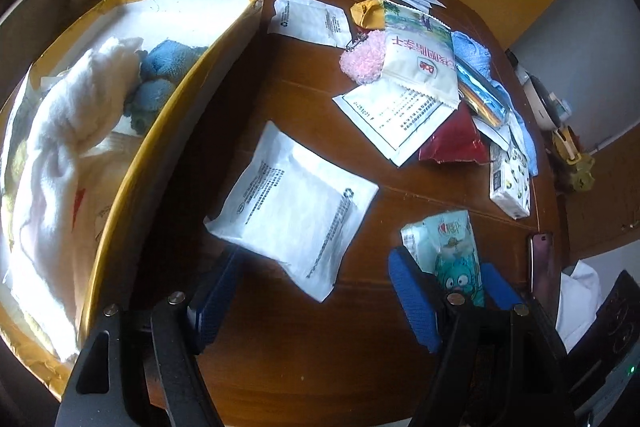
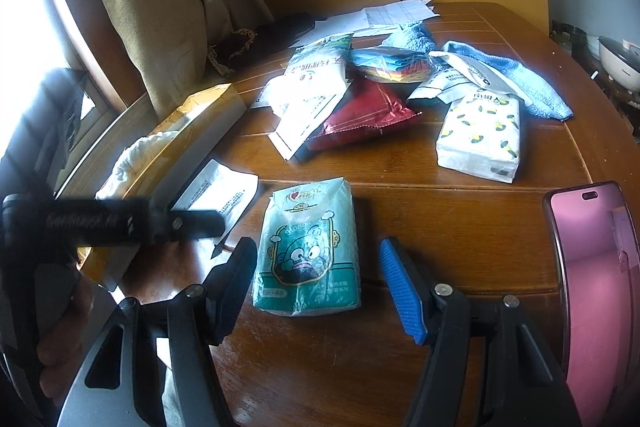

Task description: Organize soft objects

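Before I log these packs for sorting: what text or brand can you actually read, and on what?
"Dole": on the snack pouch, seen upside down.
Large Chinese characters on that pouch: not legible to me.
Teal cartoon tissue pack: lettering blurred.
White sachet: print too small.
Lemon-print tissue pack: unreadable.

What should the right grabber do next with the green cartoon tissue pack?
Probably close the right gripper on the tissue pack. Its jaws are open with the pack lying flat between them on the table, not yet squeezed. The box already holding towels seems the likely place to carry it afterwards.
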Action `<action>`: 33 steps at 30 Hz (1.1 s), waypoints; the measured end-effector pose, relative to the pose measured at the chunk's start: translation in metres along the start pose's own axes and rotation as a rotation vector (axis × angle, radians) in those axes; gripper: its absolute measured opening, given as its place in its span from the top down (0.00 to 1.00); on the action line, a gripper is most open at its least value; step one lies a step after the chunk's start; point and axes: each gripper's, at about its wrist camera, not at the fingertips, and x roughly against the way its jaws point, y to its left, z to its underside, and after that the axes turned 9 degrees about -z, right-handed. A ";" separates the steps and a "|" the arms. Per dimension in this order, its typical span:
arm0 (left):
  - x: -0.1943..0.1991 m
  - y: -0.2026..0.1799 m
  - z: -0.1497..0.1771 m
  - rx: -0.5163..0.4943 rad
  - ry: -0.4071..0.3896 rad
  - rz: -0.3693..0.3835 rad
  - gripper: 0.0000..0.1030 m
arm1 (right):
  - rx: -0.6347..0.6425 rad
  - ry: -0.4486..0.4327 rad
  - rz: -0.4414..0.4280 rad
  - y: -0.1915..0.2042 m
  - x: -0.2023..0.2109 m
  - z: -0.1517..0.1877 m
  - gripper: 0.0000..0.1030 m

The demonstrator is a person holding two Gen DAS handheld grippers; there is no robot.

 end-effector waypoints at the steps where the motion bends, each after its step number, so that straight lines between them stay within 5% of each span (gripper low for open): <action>1: -0.002 -0.002 -0.006 0.010 -0.014 -0.014 0.24 | -0.003 0.001 -0.002 0.000 0.000 0.000 0.38; 8: -0.017 -0.019 -0.039 0.003 -0.058 -0.075 0.24 | 0.006 0.004 0.007 0.002 0.000 0.001 0.38; 15: -0.021 -0.043 -0.027 -0.154 -0.125 -0.202 0.24 | 0.013 -0.001 0.011 0.003 -0.001 0.001 0.38; 21: -0.015 -0.034 -0.021 -0.164 -0.138 -0.180 0.37 | 0.041 0.004 0.022 0.009 -0.003 0.003 0.38; 26: -0.012 -0.027 -0.016 -0.160 -0.154 -0.166 0.38 | 0.044 0.001 0.034 0.010 -0.005 0.002 0.38; 29: -0.013 -0.030 -0.014 -0.188 -0.170 -0.178 0.36 | 0.055 0.008 0.065 0.014 -0.008 0.001 0.38; 33: -0.010 -0.023 -0.014 -0.166 -0.167 -0.131 0.47 | 0.107 0.020 0.133 0.024 -0.015 0.003 0.38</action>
